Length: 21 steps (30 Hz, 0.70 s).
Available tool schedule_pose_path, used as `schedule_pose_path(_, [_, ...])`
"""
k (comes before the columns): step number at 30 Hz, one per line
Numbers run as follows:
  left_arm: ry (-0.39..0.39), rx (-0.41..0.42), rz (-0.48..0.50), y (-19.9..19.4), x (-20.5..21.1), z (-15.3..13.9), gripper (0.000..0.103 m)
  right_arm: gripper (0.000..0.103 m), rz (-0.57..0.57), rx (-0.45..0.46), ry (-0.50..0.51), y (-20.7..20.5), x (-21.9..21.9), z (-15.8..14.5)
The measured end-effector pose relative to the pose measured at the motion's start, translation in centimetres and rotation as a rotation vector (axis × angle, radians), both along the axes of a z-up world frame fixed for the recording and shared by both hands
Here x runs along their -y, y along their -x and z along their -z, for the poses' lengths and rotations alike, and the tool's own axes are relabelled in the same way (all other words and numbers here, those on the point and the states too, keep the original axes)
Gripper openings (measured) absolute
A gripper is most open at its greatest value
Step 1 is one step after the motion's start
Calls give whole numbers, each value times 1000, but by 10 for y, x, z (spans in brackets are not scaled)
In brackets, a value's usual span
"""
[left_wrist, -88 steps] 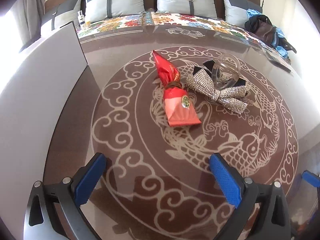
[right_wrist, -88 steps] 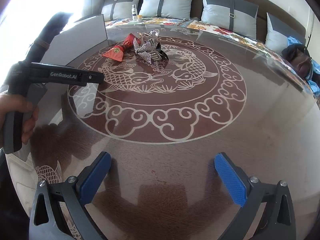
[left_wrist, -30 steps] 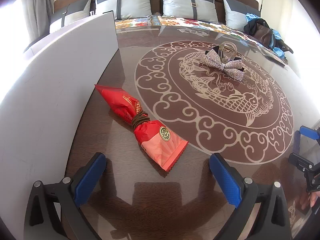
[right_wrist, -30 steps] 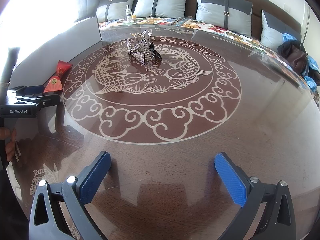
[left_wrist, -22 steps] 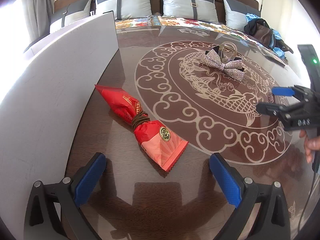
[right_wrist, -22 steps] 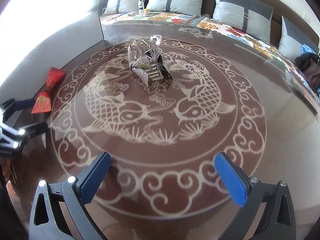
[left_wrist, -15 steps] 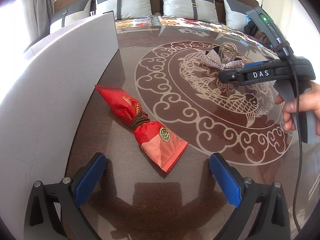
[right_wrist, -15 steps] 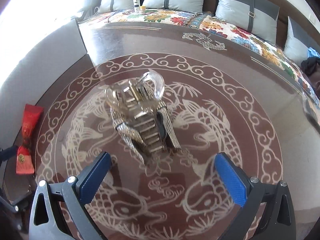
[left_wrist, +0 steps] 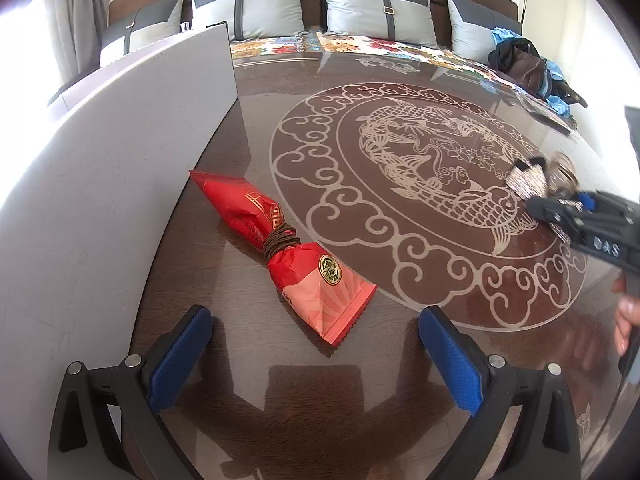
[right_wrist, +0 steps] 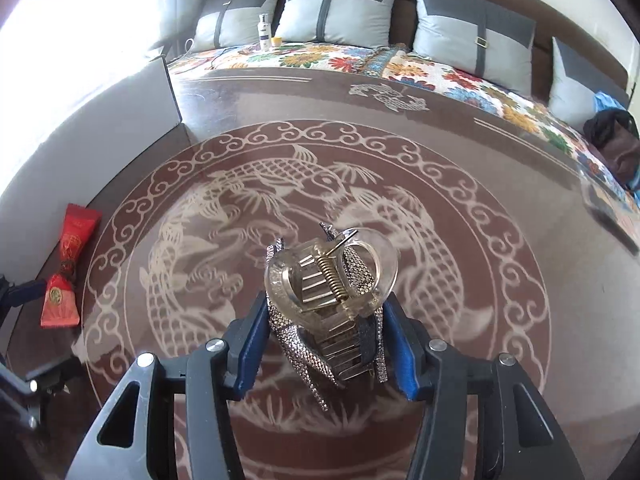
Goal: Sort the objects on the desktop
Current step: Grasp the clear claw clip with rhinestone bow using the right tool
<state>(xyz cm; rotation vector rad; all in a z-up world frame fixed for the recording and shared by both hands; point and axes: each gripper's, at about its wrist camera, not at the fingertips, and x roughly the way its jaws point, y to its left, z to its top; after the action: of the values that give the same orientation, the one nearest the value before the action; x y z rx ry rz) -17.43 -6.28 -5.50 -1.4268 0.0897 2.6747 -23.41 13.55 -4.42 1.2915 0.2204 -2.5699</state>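
Now right claw [right_wrist: 324, 344] gripping hair clip [right_wrist: 332, 280] by its flanks, clip standing upright; left claw [left_wrist: 316, 354] gaping wide, red packet [left_wrist: 286, 246] lying diagonally just ahead.

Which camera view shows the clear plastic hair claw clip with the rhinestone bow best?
The right wrist view: the clear plastic hair claw clip with the rhinestone bow fills the centre, clamped in the right gripper. The left wrist view shows it small, blurred, partly hidden.
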Motion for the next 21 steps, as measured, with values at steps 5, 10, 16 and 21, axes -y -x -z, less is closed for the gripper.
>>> schedule_pose_path(5, [1, 1, 0, 0, 0, 0, 103, 55, 110, -34, 4, -83, -32, 0])
schedule_pose_path(10, [1, 1, 0, 0, 0, -1, 103, 65, 151, -28, -1, -92, -35, 0])
schedule_pose_path(16, [-2, 1, 0, -1, 1, -1, 103, 92, 156, -1, -1, -92, -37, 5])
schedule_pose_path(21, [-8, 24, 23, -4, 2, -3, 103, 94, 161, 2, 3, -92, -38, 6])
